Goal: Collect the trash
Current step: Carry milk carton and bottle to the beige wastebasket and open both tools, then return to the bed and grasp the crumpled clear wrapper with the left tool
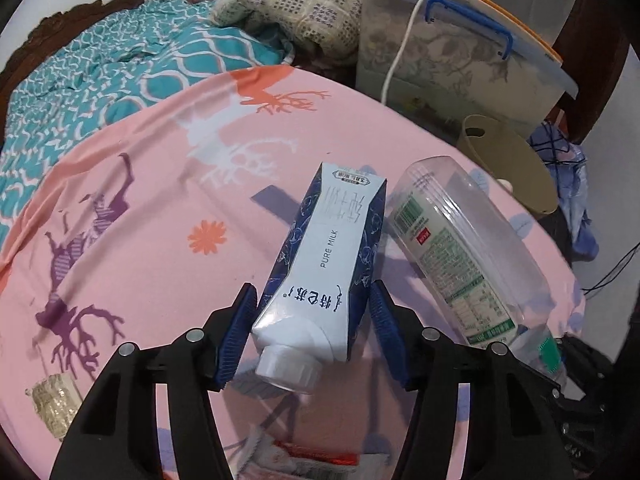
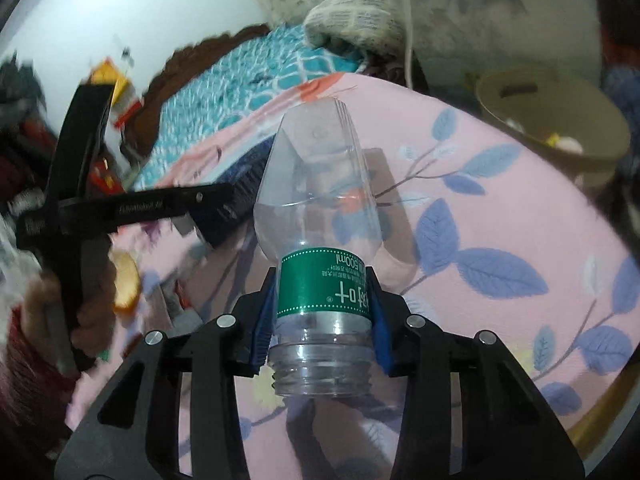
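My left gripper (image 1: 314, 290) is shut on a blue-and-white milk carton (image 1: 324, 256) marked PURE MILK, its white cap pointing back at the camera. It hangs over the pink bedsheet (image 1: 140, 208). My right gripper (image 2: 321, 280) is shut on a clear plastic bottle (image 2: 316, 184) at its green label, open neck toward the camera. The same bottle (image 1: 460, 248) lies just right of the carton in the left wrist view. A tan bin (image 1: 508, 164) (image 2: 552, 120) stands beyond the bed's right edge with a few scraps inside. The left gripper's arm (image 2: 160, 208) crosses the right wrist view, held by a hand (image 2: 44, 312).
A lidded storage box (image 1: 460, 60) with a blue handle and a white cable (image 1: 396, 60) stands behind the bin. A teal quilt (image 1: 100, 80) and folded blanket (image 1: 288, 8) lie at the back. A crumpled clear wrapper (image 1: 52, 408) and a red-white wrapper (image 1: 304, 460) lie near.
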`<state>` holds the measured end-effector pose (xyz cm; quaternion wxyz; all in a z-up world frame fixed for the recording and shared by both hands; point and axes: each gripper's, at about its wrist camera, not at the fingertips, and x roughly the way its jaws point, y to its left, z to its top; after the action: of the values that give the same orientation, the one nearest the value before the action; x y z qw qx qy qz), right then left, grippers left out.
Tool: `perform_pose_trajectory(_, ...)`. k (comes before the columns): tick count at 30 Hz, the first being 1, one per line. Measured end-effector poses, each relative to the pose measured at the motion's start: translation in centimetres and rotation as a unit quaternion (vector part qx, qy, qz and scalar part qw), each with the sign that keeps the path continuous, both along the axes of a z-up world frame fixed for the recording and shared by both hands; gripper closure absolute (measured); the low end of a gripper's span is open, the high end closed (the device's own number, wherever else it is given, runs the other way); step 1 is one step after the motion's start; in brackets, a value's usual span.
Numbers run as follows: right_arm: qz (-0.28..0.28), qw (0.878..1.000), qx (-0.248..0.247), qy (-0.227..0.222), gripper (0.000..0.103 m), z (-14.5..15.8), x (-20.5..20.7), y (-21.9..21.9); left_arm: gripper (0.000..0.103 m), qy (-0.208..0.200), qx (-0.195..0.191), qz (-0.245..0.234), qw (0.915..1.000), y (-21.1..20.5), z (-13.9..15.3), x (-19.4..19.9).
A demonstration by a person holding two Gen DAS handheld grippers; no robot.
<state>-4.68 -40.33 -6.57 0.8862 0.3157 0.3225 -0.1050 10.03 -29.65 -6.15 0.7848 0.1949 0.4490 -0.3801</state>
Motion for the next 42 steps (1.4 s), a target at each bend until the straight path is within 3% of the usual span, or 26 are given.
perform_pose_trajectory(8, -0.123, 0.988, 0.060, -0.072, 0.060, 0.1, -4.4, -5.8, 0.050, 0.011, -0.018, -0.077, 0.9968, -7.8, 2.1, -2.8)
perform_pose_trajectory(14, -0.220, 0.960, 0.136, -0.111, 0.060, -0.9, -7.6, -12.1, 0.051, -0.010, -0.021, -0.151, 0.9882, -17.6, 3.4, -6.9)
perform_pose_trajectory(17, -0.252, 0.947, 0.163, -0.114, 0.060, -1.5, -7.6, -15.1, 0.052, 0.009, -0.025, -0.168, 0.9855, -22.2, 3.6, -7.6)
perform_pose_trajectory(19, -0.269, 0.941, 0.175, -0.112, 0.057, -2.1, -7.7, -17.3, 0.052, 0.007, -0.024, -0.175, 0.9842, -25.1, 3.3, -7.8)
perform_pose_trajectory(20, -0.267, 0.941, 0.182, -0.105, 0.044, -2.3, -7.3, -18.1, 0.051, 0.008, -0.020, -0.181, 0.9832, -26.6, 2.8, -7.9)
perform_pose_trajectory(21, -0.262, 0.941, 0.193, -0.094, 0.030, -2.8, -7.0, -19.0, 0.044, 0.011, -0.012, -0.179, 0.9837, -27.6, 2.3, -7.7)
perform_pose_trajectory(23, -0.287, 0.933, 0.194, -0.094, 0.030, -3.2, -7.3, -19.8, 0.038, 0.020, 0.006, -0.156, 0.9875, -28.7, 1.2, -6.9)
perform_pose_trajectory(27, -0.297, 0.937, 0.149, -0.110, 0.030, -2.1, -8.7, -17.6, 0.038, 0.036, -0.009, -0.148, 0.9883, -27.0, 0.8, -6.3)
perform_pose_trajectory(32, -0.302, 0.939, 0.111, -0.126, 0.030, -1.0, -9.8, -14.5, 0.038, 0.048, -0.026, -0.140, 0.9887, -21.5, 1.0, -5.9)
perform_pose_trajectory(38, -0.235, 0.958, 0.111, -0.119, 0.030, -1.0, -7.3, -9.6, 0.038, 0.033, -0.049, -0.114, 0.9917, -10.8, 3.4, -4.3)
perform_pose_trajectory(42, -0.166, 0.975, 0.108, -0.101, 0.030, -0.7, -4.2, -5.7, 0.038, 0.025, -0.054, -0.054, 0.9968, -1.2, 4.6, -1.5)
